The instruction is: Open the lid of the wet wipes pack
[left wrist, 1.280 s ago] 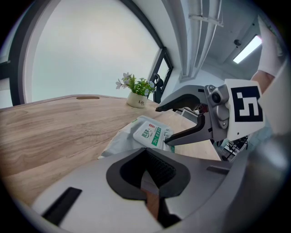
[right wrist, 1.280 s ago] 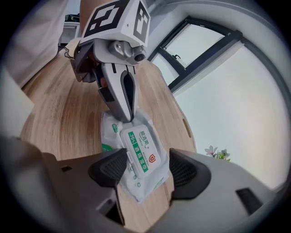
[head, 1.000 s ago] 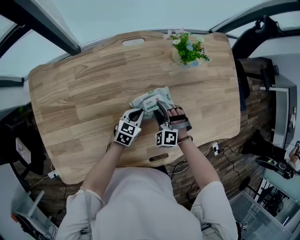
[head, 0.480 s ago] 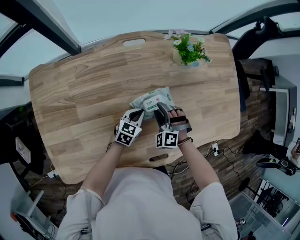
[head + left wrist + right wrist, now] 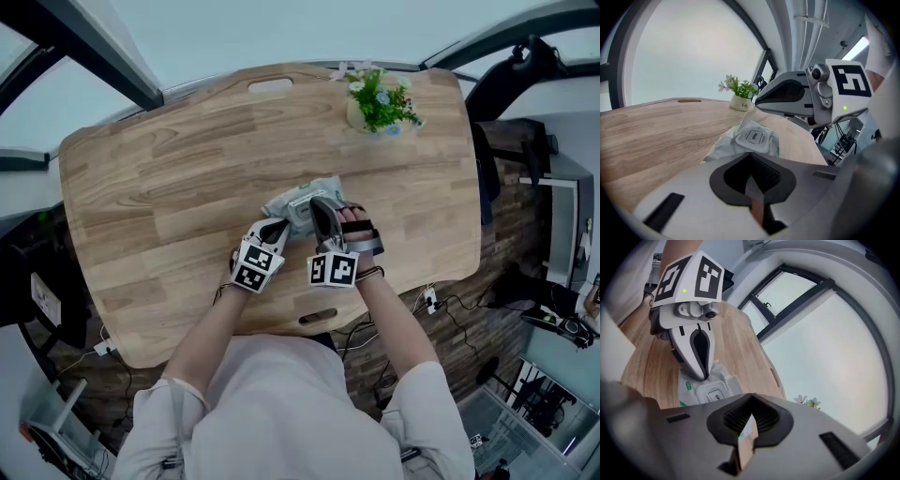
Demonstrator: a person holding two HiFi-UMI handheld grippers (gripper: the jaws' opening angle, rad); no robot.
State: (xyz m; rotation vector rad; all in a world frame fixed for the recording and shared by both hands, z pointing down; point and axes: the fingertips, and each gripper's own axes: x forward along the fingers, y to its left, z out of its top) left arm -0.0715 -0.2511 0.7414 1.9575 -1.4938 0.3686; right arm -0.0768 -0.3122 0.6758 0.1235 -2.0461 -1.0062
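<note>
The white and green wet wipes pack (image 5: 302, 199) lies on the wooden table (image 5: 169, 178), its white lid (image 5: 753, 137) marked OPEN lying flat and closed. My left gripper (image 5: 279, 226) is shut, its tip (image 5: 701, 375) resting on the pack's near end. I cannot tell whether film is pinched there. My right gripper (image 5: 318, 206) has its jaws shut with nothing in them. In the left gripper view it hangs (image 5: 757, 101) clear above the pack, over the lid. From the right gripper view the lid (image 5: 715, 394) shows just past the shut jaws.
A small pot of flowers (image 5: 377, 101) stands at the table's far right. The tabletop has a handle slot at the far edge (image 5: 270, 84) and one at the near edge (image 5: 317, 317). Cables and dark equipment lie on the floor to the right.
The right gripper has risen off the pack and shifted slightly away from me. The left gripper and the pack have stayed put.
</note>
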